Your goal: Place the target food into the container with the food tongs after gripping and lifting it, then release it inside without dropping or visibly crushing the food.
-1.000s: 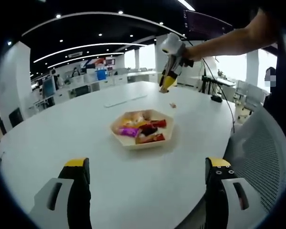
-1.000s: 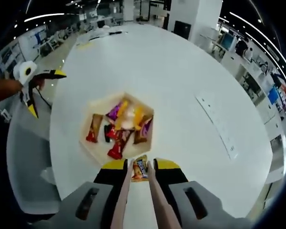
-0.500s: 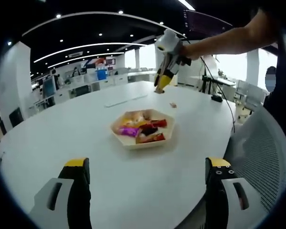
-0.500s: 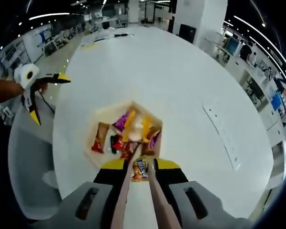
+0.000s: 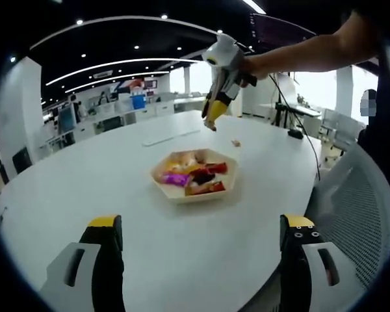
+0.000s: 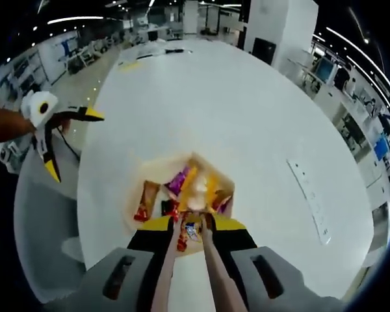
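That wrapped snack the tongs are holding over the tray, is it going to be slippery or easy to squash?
The wrapped snack looks glossy, so it may slip between the thin tongs. It seems small and light, probably needing little squeeze. The wrapper likely crinkles; hard pressure could crush it. Released over the tray, it should land flat, not roll.

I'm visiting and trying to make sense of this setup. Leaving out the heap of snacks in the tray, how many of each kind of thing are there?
Hexagonal tray: 1
Tongs: 1
Snack held in the tongs: 1
Small loose item on the table: 1
White strip: 1
Grippers: 2 (left gripper, right gripper)
Total: 7
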